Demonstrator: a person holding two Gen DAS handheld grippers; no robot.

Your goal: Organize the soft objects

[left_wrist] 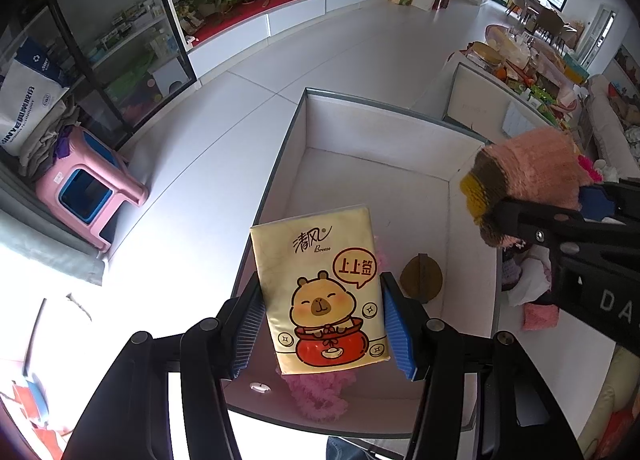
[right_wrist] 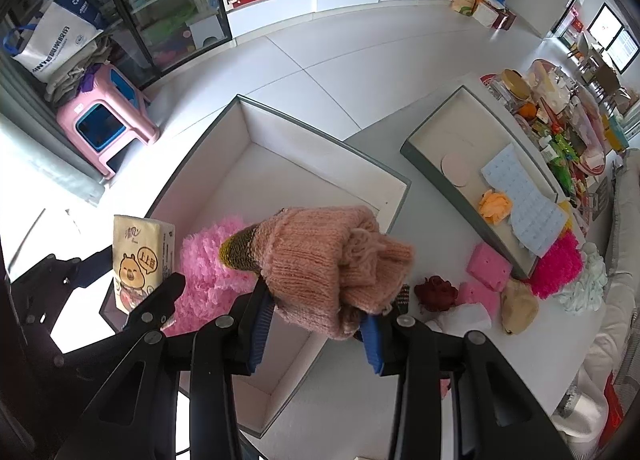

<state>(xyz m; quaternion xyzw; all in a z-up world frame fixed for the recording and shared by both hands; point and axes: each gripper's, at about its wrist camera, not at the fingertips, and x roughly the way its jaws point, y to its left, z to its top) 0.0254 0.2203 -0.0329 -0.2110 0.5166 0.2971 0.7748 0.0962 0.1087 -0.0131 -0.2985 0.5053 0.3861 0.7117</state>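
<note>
My left gripper [left_wrist: 322, 324] is shut on a yellow tissue pack [left_wrist: 320, 292] with a cartoon capybara, held above the near end of a large white box [left_wrist: 360, 132]. The pack also shows in the right wrist view [right_wrist: 138, 260]. My right gripper [right_wrist: 316, 334] is shut on a pink knitted glove [right_wrist: 328, 264] with a brown and yellow tip, held over the box's [right_wrist: 320, 156] right wall. The glove shows at the right of the left wrist view [left_wrist: 528, 172]. A fluffy pink item [right_wrist: 212, 260] lies inside the box, partly hidden by the pack [left_wrist: 320, 396].
A shallow grey tray [right_wrist: 440, 168] to the right holds a round pad, an orange item and a blue cloth. Pink sponges [right_wrist: 488, 266], a dark red flower [right_wrist: 436, 292], a magenta fluffy item [right_wrist: 558, 266] and other soft things lie on the white table. A pink stool [right_wrist: 104, 120] stands on the floor.
</note>
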